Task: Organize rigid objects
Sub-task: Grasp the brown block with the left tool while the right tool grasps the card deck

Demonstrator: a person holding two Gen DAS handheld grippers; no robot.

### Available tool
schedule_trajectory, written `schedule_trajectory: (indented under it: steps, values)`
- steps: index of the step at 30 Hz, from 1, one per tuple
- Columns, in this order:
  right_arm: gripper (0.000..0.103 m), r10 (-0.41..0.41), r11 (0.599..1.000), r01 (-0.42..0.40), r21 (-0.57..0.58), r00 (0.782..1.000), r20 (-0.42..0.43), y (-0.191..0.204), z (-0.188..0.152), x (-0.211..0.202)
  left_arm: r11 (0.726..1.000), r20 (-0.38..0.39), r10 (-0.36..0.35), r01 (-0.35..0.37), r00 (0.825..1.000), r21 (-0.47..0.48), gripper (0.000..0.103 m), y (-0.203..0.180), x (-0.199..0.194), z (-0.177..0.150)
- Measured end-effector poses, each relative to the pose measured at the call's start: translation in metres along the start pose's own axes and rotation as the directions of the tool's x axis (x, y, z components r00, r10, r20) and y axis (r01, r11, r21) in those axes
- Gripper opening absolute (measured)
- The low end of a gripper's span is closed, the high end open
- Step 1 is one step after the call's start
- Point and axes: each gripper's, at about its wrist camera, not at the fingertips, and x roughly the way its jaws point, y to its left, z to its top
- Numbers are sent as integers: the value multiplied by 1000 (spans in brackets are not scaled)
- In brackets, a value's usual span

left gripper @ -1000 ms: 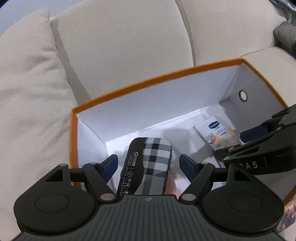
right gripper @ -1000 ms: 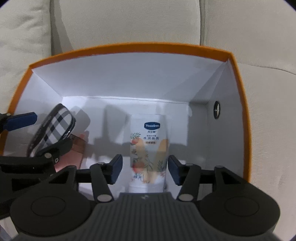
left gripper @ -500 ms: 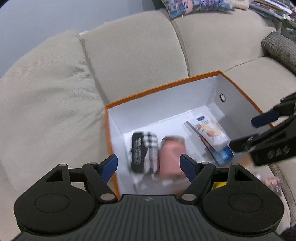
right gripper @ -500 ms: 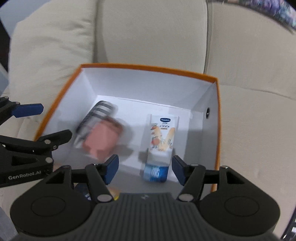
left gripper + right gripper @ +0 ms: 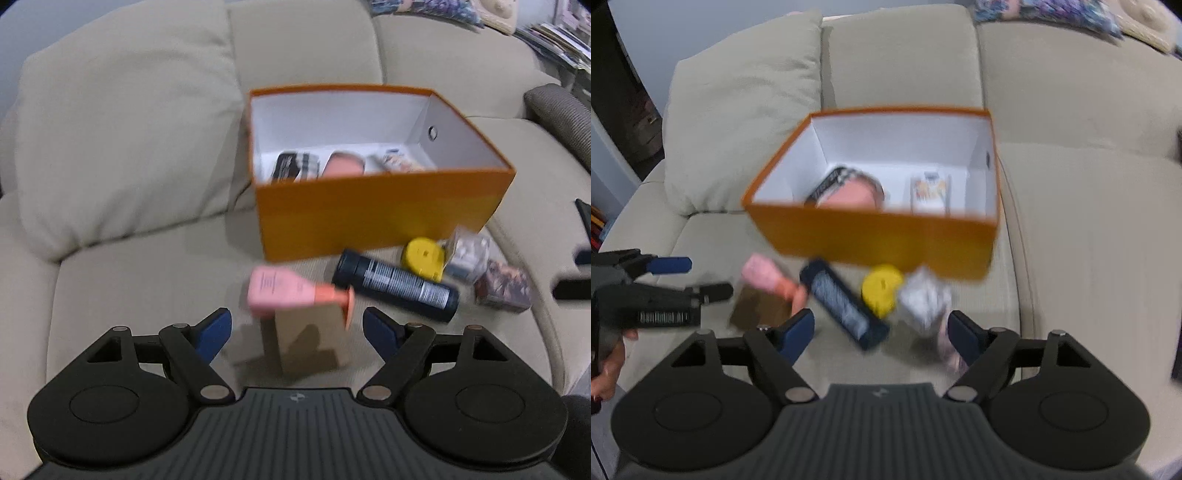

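An orange box [image 5: 380,218] [image 5: 886,236] sits on the beige sofa, holding a plaid case [image 5: 293,166], a pink item [image 5: 345,166] and a lotion tube [image 5: 400,160]. In front of it lie a pink bottle [image 5: 284,291] on a brown carton [image 5: 306,339], a dark cylinder [image 5: 395,284], a yellow round item [image 5: 424,258], a clear packet [image 5: 467,254] and a small patterned box [image 5: 504,288]. My left gripper [image 5: 297,328] is open and empty above the carton. My right gripper [image 5: 881,332] is open and empty above the dark cylinder [image 5: 844,302].
A large cushion [image 5: 122,136] leans left of the box. The sofa backrest [image 5: 960,62] rises behind it. The sofa seat's front edge runs below the loose items. A grey cushion [image 5: 561,118] lies at far right.
Both grippers have pulled back up and out of the box, away from the items left inside. The loose items in front of the box have come into view.
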Motion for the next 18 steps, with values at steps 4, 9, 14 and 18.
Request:
schedule_trajectory:
  steps: [4, 9, 14, 18]
  values:
    - [84, -39, 999, 39, -16, 999, 5, 7, -59, 5, 1000, -6, 3, -3, 1000, -20, 95, 1, -3, -27]
    - [85, -49, 999, 49, -7, 999, -3, 4, -102, 18, 999, -17, -3, 2, 1000, -53, 95, 1, -6, -50]
    - [88, -52, 999, 52, -6, 999, -16, -5, -103, 19, 996, -21, -9, 8, 1000, -89, 95, 2, 0, -54]
    - [95, -69, 995, 68, -67, 998, -10, -14, -91, 27, 993, -24, -14, 11, 1000, -116, 95, 5, 15, -49]
